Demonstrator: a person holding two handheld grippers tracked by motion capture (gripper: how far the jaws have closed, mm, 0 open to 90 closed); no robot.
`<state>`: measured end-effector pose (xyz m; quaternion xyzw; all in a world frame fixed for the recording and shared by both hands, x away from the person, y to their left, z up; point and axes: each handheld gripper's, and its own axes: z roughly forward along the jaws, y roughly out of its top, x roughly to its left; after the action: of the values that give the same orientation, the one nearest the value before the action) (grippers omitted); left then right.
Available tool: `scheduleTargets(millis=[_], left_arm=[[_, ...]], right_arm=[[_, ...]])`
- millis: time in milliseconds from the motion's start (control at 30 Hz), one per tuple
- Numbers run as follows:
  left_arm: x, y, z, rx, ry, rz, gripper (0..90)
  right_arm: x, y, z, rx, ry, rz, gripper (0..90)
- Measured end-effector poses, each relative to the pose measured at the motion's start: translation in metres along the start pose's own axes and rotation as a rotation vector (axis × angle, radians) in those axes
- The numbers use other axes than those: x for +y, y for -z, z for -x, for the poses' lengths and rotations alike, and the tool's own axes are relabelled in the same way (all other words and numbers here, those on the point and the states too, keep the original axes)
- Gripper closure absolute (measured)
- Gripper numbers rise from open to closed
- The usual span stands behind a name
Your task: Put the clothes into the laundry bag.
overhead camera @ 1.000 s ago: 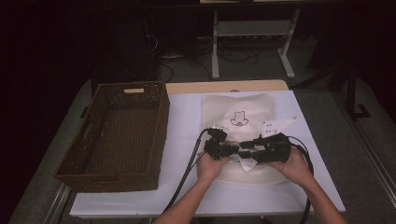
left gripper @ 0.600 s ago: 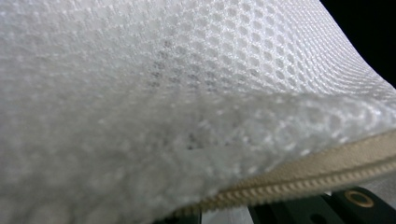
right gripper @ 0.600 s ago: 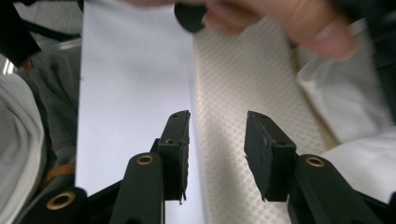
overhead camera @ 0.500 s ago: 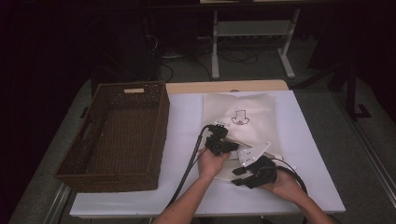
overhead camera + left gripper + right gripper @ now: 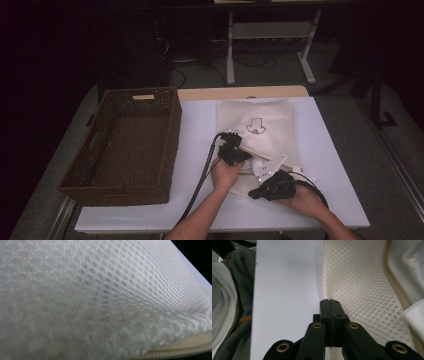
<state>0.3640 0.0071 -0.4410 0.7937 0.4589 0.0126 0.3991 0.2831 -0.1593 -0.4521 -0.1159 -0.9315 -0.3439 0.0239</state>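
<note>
While our left gripper (image 5: 234,150) stays planted on the near left part of the white mesh laundry bag (image 5: 260,127), our right gripper (image 5: 260,191) has dropped toward the near edge of the bag, off to the right of the wicker basket (image 5: 125,145). A second ago both grippers sat side by side at the bag's middle; now the right one sits lower, at the bag's near corner. Its jaws have just been closing, and in the right gripper view we see them pressed flat together (image 5: 329,305) at the mesh edge, though we cannot tell if fabric is pinched between them. Our left gripper view is pressed against mesh (image 5: 100,300) with a beige zipper (image 5: 180,350) low right; its jaws are closed. The bag lies on the white table cover (image 5: 200,130), right of the basket.
</note>
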Motion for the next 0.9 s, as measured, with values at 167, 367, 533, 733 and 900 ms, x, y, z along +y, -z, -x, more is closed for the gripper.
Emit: scheduleTargets(millis=[167, 367, 533, 733, 900], left_arm=[[-0.002, -0.001, 0.000, 0.029, 0.030, 0.039, 78.8], [-0.005, 0.001, 0.002, -0.016, 0.010, 0.003, 70.9], [-0.012, 0.013, 0.005, -0.060, -0.013, -0.013, 63.1], [-0.021, 0.027, 0.007, -0.090, -0.047, -0.027, 65.4], [-0.032, 0.030, 0.005, -0.132, -0.047, -0.033, 77.5]], right_arm=[[-0.002, 0.001, -0.010, 0.045, 0.021, -0.018, 90.0], [-0.006, 0.006, -0.008, 0.067, -0.011, 0.013, 86.6], [0.002, 0.024, -0.004, 0.005, -0.027, 0.084, 73.8], [0.014, 0.054, 0.006, -0.096, -0.029, 0.165, 65.4], [0.024, 0.075, 0.013, -0.162, -0.009, 0.192, 65.5]])
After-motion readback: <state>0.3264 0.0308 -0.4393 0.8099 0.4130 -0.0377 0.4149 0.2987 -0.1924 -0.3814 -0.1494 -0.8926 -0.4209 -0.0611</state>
